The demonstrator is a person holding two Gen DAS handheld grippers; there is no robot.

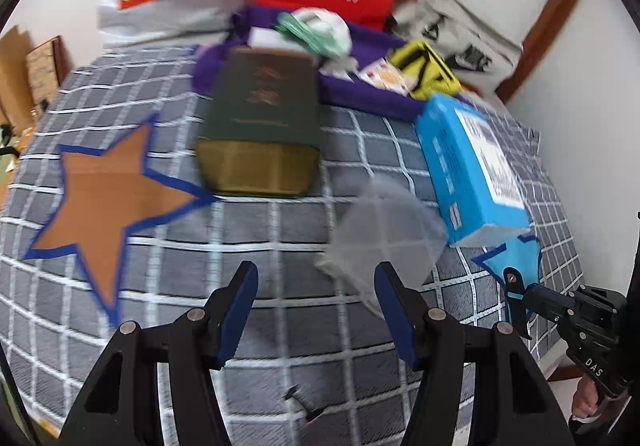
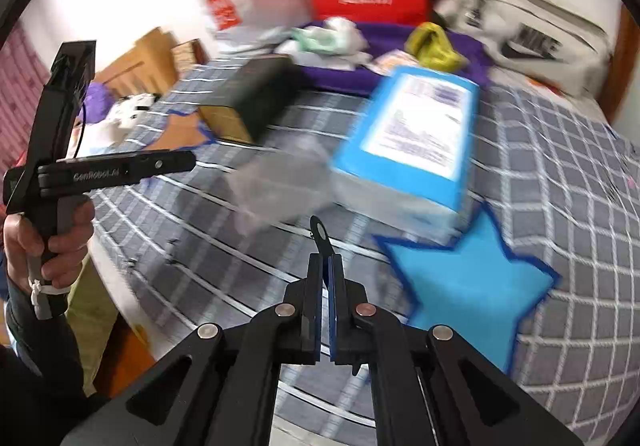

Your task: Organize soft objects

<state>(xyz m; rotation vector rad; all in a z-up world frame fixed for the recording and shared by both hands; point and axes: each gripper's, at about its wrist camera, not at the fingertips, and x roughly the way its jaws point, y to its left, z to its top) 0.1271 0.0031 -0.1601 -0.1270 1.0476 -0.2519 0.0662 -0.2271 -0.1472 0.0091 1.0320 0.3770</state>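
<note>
Bedspread (image 1: 280,226) fills the left wrist frame: brown star (image 1: 104,202) at left, dark green box (image 1: 260,126) at centre, clear plastic bag (image 1: 384,238) lower right of centre, blue packet (image 1: 472,166) at right. Your left gripper (image 1: 316,310) is spread and empty; square it over the bag and pinch a fold. Your right gripper (image 2: 325,310) is pressed together, holding nothing. Blur hides the bag's edges and contents.

The right gripper (image 2: 325,262) has its jaws pressed together, empty, over the grey checked bedspread (image 2: 580,174). At one o'clock lies a blue box (image 2: 412,150), at four o'clock a blue star (image 2: 472,286). At nine o'clock a hand (image 2: 48,242) holds the left gripper (image 2: 116,170).
</note>
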